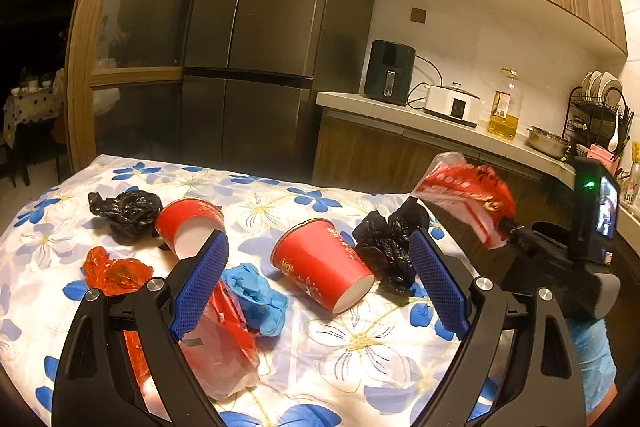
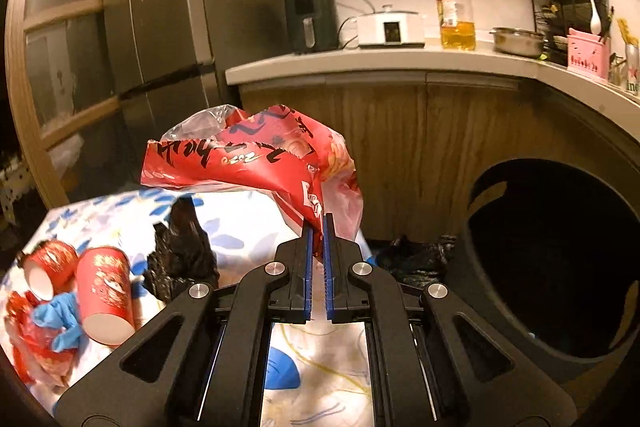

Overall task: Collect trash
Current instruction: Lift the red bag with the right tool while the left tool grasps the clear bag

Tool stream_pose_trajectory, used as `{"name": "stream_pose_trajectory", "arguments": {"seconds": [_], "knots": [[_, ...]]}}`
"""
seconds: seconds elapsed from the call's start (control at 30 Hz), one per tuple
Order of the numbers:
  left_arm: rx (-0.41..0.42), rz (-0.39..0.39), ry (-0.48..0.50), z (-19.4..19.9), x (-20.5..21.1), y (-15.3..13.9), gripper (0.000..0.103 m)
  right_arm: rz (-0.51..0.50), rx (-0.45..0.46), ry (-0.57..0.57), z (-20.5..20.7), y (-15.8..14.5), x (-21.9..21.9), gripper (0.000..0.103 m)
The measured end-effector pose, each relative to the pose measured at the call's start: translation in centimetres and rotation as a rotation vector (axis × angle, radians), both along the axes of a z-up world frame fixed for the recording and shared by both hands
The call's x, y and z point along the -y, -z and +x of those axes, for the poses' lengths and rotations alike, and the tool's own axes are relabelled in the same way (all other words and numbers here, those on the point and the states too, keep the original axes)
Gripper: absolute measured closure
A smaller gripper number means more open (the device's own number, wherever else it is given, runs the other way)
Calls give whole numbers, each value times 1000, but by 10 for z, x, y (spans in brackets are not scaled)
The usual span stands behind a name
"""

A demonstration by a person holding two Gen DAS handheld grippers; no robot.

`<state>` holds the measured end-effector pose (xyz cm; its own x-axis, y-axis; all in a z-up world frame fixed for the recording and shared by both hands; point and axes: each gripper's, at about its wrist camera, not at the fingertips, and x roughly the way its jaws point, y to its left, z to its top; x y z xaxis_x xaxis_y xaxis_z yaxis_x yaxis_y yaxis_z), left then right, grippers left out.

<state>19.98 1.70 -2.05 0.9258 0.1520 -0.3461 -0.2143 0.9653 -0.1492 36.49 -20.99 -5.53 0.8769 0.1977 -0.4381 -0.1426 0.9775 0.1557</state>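
My right gripper [image 2: 317,227] is shut on a crumpled red snack wrapper [image 2: 256,155] and holds it in the air over the table's right edge, left of a dark round bin [image 2: 560,267]. The wrapper also shows in the left wrist view [image 1: 468,191]. My left gripper [image 1: 320,279] is open and empty above the floral tablecloth [image 1: 360,347]. Between its fingers lie a red paper cup [image 1: 320,263] on its side and a blue glove [image 1: 256,295]. A second red cup [image 1: 188,223], two black bags [image 1: 128,211] [image 1: 388,243] and red plastic scraps [image 1: 116,271] lie around.
A kitchen counter [image 2: 400,61] runs behind with an air fryer [image 2: 310,19], a cooker, an oil bottle [image 2: 456,15] and a dish rack. A tall fridge [image 1: 260,47] stands behind the table. Another black bag [image 2: 416,255] lies beside the bin.
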Motion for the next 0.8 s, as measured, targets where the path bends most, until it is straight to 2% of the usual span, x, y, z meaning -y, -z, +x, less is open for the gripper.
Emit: {"name": "stream_pose_trajectory", "arguments": {"seconds": [0.17,0.33,0.53,0.6,0.67,0.8], "knots": [[8,-7,5,-5,3,0,15,36,16,10,-15,-10,15,99],[10,12,-41,-19,-3,5,15,46,41,9,-36,-17,23,99],[-5,70,-168,-48,-37,21,15,69,63,2,-68,-20,24,99],[-37,86,-212,-53,-53,29,15,79,63,-3,-78,-19,22,99],[-62,68,-240,-55,-67,35,17,88,64,-8,-85,-18,20,99],[-110,-5,-229,-53,-84,37,21,110,57,-16,-101,-17,15,99]]}}
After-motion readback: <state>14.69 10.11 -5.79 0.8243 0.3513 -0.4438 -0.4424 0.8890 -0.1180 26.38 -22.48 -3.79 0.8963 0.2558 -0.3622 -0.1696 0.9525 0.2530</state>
